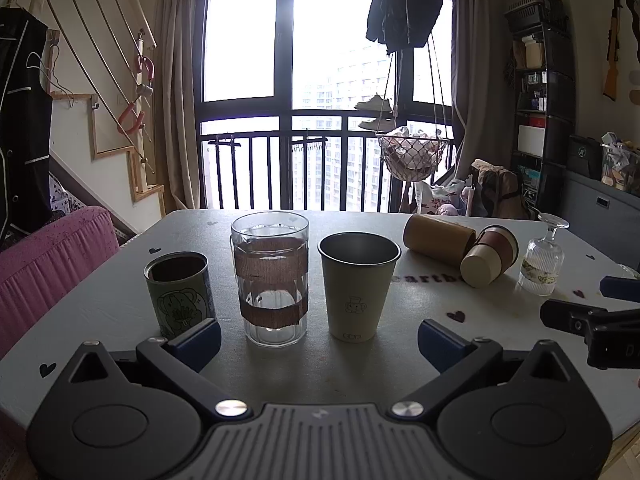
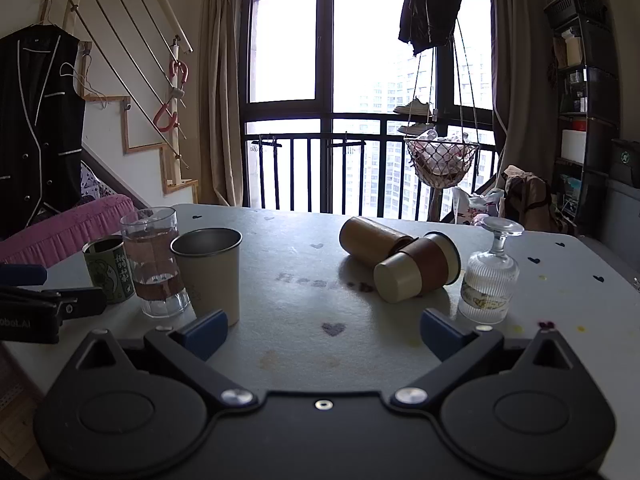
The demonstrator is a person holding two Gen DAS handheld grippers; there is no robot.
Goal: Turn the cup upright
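Three cups stand upright on the table: a green printed cup, a clear glass with brown bands and a cream steel cup. A tan cylinder cup and a cream cup with a brown sleeve lie on their sides, touching. A stemmed glass stands upside down. My left gripper is open and empty, in front of the upright cups. My right gripper is open and empty, in front of the lying cups.
The grey table has small heart prints. A pink sofa is at the left edge. A window with railing, a hanging basket and dark shelves are behind. The right gripper's side shows in the left wrist view.
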